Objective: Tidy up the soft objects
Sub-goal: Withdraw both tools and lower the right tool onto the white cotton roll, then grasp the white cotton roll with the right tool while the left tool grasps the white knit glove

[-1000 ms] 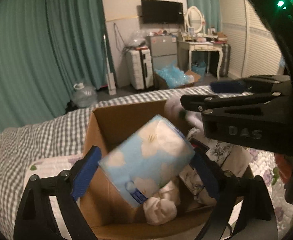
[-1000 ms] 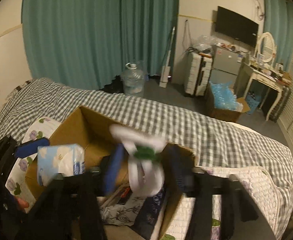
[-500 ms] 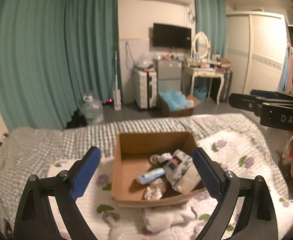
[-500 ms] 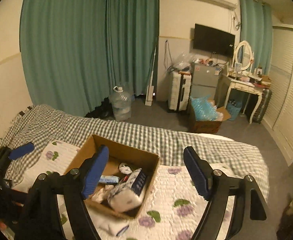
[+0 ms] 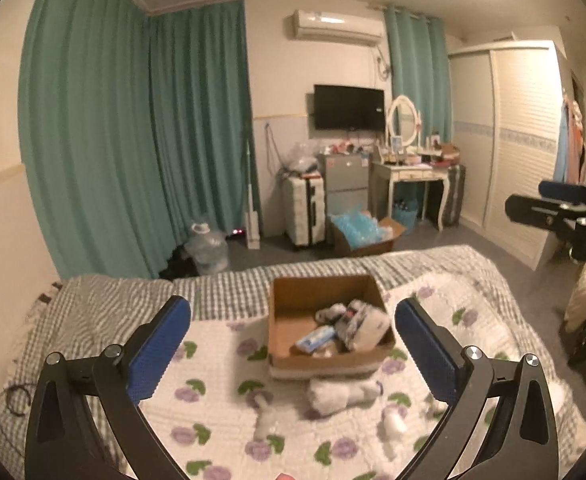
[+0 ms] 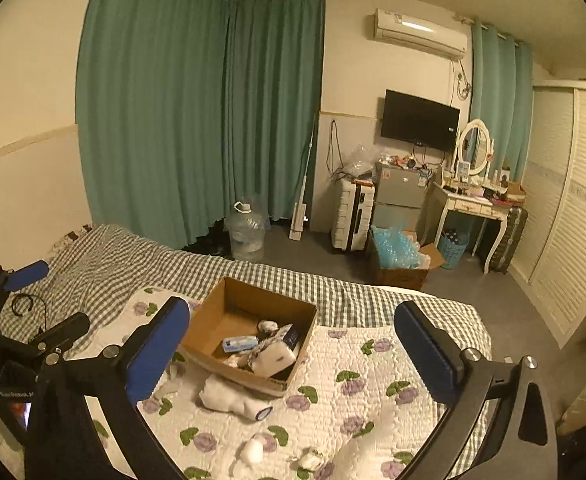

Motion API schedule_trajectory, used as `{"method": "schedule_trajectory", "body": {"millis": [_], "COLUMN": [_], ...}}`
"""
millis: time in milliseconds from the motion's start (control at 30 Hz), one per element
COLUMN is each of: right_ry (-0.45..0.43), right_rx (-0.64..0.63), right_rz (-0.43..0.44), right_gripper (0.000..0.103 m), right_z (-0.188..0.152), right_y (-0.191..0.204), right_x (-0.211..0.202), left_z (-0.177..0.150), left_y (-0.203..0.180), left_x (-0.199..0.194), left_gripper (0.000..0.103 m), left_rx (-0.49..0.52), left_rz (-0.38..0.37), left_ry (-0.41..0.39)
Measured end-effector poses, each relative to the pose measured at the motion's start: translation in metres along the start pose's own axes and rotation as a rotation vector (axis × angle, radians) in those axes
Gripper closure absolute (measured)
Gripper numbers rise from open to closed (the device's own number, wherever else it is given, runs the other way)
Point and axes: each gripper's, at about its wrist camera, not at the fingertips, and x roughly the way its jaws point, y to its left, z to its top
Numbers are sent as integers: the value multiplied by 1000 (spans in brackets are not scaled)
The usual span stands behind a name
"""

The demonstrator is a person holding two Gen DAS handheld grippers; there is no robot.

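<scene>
The soft things still loose on the bed look light and limp: a rolled white cloth bundle lying just beside the near wall of the cardboard box, a small white ball, and a few pale scraps toward the near edge of the bed. Judging by their look, none would resist a squeeze, so the bundle is best pinched across its thick middle, where the folds give bulk, not at a trailing end that would unroll. The box already holds a blue tissue pack and folded pieces. Both pairs of tongs are spread wide and hold nothing: the right tongs hang high above the near edge of the bed, with box and bundle well below and beyond the tips, and the left tongs are likewise raised, framing the box and bundle from well apart.
</scene>
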Motion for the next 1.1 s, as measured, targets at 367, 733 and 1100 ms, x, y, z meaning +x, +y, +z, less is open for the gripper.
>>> {"method": "schedule_trajectory", "body": {"millis": [367, 733, 1100], "right_ry": [159, 385, 520], "right_rx": [-2, -5, 7], "right_rz": [79, 139, 166], "right_gripper": [0, 12, 48], "right_z": [-125, -242, -289], "right_y": [30, 53, 70], "right_x": [58, 177, 220], "left_z": [-102, -196, -251], "left_y": [1, 5, 10], "left_x": [7, 91, 134], "left_gripper": [0, 0, 0], "left_rx": [37, -63, -140], "left_rz": [33, 60, 23], "left_ry": [94, 260, 364]}}
